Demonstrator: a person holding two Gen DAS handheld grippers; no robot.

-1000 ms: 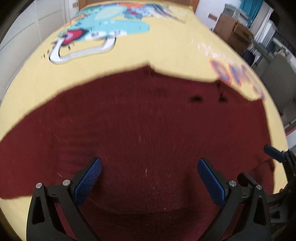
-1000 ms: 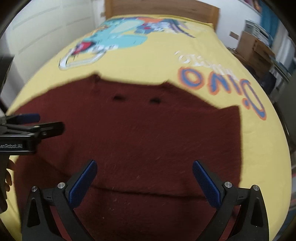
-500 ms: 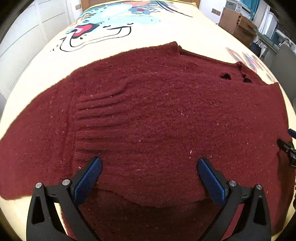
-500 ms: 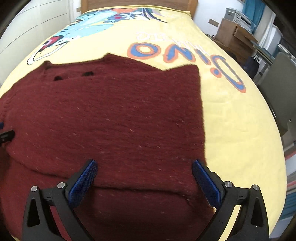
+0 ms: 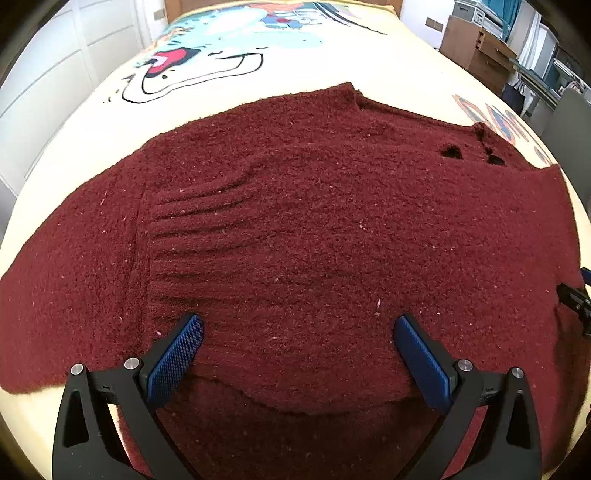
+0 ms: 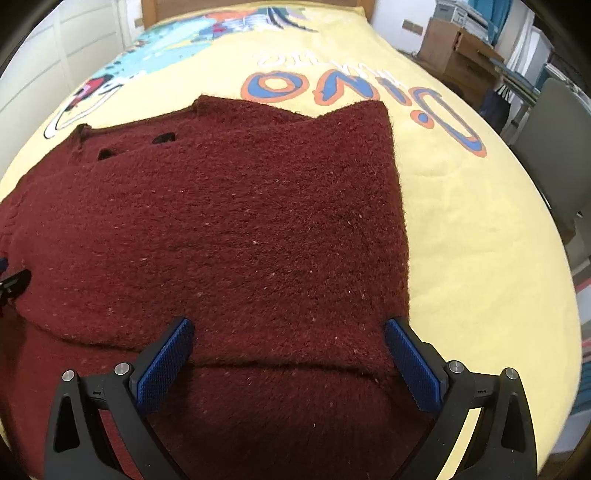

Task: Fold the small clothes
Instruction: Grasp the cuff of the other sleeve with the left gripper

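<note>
A dark red knitted sweater lies spread flat on the yellow printed bedspread. Its near hem is folded up over the body, leaving a fold edge just in front of both grippers. It also fills the right wrist view. My left gripper is open and empty, low over the left half of the fold edge. My right gripper is open and empty over the right half, its right finger near the sweater's right side edge. The tip of the right gripper shows at the left wrist view's right edge.
The bedspread carries a cartoon dinosaur print and blue-orange lettering. A wooden headboard is at the far end. Cardboard boxes and a grey chair stand right of the bed. White cupboard doors are on the left.
Both grippers have dropped lower and closer to the sweater and drawn apart sideways. The right wrist view has swung right. Both stay open.
</note>
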